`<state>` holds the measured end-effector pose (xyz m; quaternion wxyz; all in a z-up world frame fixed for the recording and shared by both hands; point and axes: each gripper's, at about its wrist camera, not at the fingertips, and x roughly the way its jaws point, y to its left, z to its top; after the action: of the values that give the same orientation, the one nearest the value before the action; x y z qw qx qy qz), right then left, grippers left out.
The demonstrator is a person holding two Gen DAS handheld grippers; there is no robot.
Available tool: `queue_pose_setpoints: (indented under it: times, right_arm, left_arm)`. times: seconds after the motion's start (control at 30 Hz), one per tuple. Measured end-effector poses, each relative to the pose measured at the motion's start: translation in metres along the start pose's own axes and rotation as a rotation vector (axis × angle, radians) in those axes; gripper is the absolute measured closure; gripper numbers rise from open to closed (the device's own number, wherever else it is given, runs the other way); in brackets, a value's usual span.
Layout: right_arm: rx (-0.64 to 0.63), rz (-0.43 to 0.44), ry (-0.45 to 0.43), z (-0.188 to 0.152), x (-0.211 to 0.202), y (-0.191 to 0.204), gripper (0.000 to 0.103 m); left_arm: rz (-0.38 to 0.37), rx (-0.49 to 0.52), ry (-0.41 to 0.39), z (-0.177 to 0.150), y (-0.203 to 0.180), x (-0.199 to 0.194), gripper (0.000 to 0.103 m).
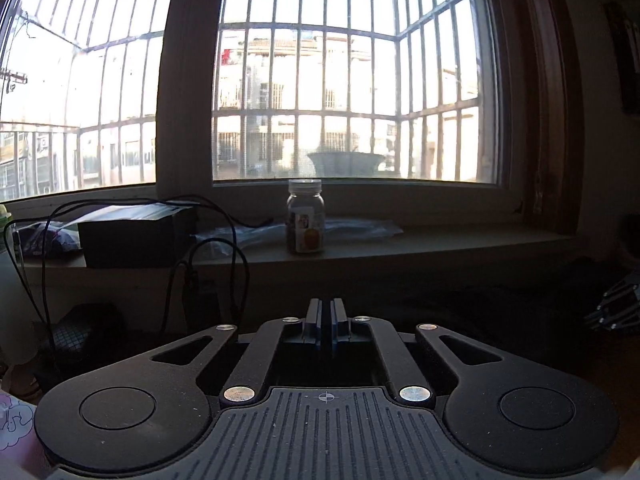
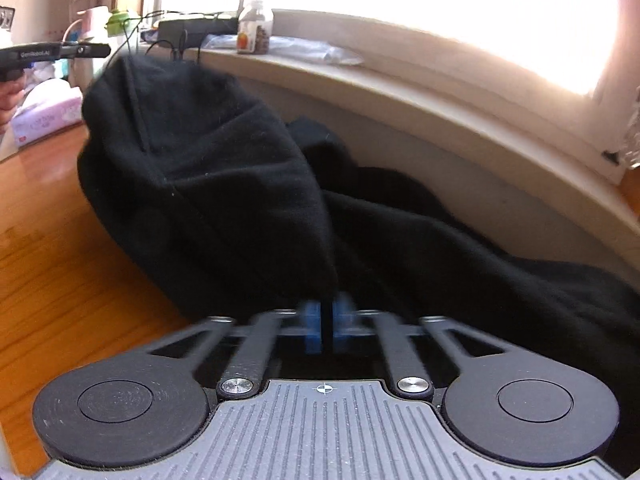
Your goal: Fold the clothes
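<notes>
Gripping: a fold of the black garment (image 2: 224, 184) is pinched between the blue pads (image 2: 313, 326) of the right gripper (image 2: 327, 326), whose jaws are pressed together on the cloth.
Garment position: it is heaped on the wooden table (image 2: 48, 248), against the wall below the windowsill (image 2: 400, 80); one part is lifted into a rounded hump, the rest is spread low to the right.
Left gripper (image 1: 326, 322): its jaws are seen clenched together, with nothing visible between them; it is pointed at the barred window (image 1: 340, 80).
Left gripper, right wrist view: it is seen at the upper left, held in a hand (image 2: 8, 100).
Sill: a jar (image 1: 305, 216), a dark box (image 1: 128, 240) and cables (image 1: 224, 248) are seen there.
Table corner: a tissue pack (image 2: 48, 116) is lying beside the garment.
</notes>
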<state>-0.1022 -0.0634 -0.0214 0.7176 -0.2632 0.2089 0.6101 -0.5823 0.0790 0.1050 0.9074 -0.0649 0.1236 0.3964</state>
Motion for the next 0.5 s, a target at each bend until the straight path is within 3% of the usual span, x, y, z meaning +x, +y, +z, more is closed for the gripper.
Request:
queue_pose_setpoints:
  times: [0.1,0.17,0.23,0.33,0.5]
  right_arm:
    - [0.010,0.021,-0.028,0.003,-0.028,-0.010,0.098]
    - [0.007,0.027,-0.041,0.005,-0.042,-0.013,0.098]
    - [-0.014,0.018,-0.041,0.005,-0.048,-0.010,0.098]
    - [-0.016,0.021,-0.046,0.007,-0.047,-0.006,0.098]
    - [-0.014,-0.001,-0.050,-0.001,-0.044,-0.006,0.098]
  left_arm:
    - [-0.021,-0.004,0.008,0.002,0.001,-0.008,0.098]
    - [-0.040,-0.001,0.015,0.004,-0.002,-0.009,0.088]
    - [-0.068,0.010,0.028,0.004,-0.009,-0.008,0.064]
    - [-0.134,0.086,0.069,-0.002,-0.036,0.002,0.044]
    - [-0.224,0.233,0.170,-0.028,-0.090,0.032,0.039]
